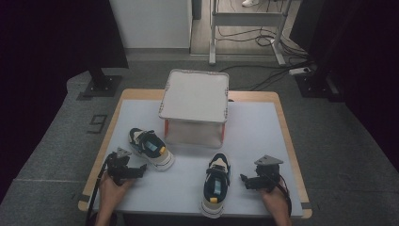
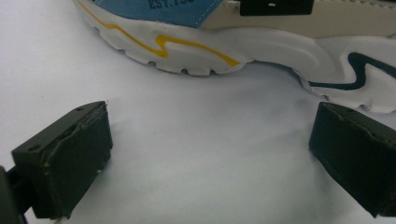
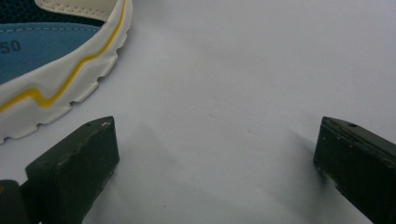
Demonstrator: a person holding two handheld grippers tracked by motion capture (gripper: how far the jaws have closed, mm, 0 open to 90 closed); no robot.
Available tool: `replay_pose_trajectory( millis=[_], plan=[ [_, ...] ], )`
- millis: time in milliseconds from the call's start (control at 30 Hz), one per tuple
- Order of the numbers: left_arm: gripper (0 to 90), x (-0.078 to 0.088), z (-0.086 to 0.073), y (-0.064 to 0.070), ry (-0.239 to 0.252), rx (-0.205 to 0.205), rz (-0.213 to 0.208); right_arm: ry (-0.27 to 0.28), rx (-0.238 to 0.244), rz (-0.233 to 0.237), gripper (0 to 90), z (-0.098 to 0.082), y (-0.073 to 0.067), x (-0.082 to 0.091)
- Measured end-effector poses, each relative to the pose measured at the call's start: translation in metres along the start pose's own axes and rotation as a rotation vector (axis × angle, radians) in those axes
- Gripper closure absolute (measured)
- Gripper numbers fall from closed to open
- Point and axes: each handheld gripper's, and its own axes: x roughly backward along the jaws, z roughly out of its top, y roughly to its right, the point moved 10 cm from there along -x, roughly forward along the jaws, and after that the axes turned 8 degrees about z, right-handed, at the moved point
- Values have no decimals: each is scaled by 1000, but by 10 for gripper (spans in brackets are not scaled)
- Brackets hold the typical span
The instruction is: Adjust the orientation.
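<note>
A wooden table with a pale grey top (image 1: 263, 122) stands on a grey carpet floor (image 1: 56, 136). Behind it are a white wall panel (image 1: 150, 23), a grey metal desk frame (image 1: 247, 21) and black cables (image 1: 263, 40). Both sides are dark.

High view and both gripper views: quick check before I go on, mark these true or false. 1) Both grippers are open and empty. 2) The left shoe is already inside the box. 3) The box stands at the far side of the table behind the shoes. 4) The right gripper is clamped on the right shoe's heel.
1) True: the left gripper and the right gripper both have jaws spread wide with only bare table between them.
2) False: the left shoe lies on the table in front of the box, just ahead of the left gripper.
3) True.
4) False: the right gripper is open beside the right shoe, not touching it.
</note>
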Motion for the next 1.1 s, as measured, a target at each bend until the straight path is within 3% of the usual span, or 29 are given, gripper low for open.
replay_pose_trajectory(
  millis=[233,400,500,567,633,667,800,1100],
  plan=[
    [0,2,0,1,-5,1,4,2,2,-2,0,0,0,0],
    [0,9,-5,6,-32,-28,-32,3,3,-2,0,0,0,0],
    [0,15,-4,8,-20,-28,-53,3,3,-2,0,0,0,0],
    [4,26,0,13,10,-26,-89,3,2,-2,0,0,0,0],
    [25,29,2,15,13,-31,-92,3,3,-2,0,0,0,0],
    [44,36,6,18,21,-50,-88,3,3,-2,0,0,0,0],
    [139,48,16,26,58,-60,-100,3,3,-2,0,0,0,0],
    [207,77,59,54,119,-122,-148,3,3,-2,0,0,0,0]
  ],
)
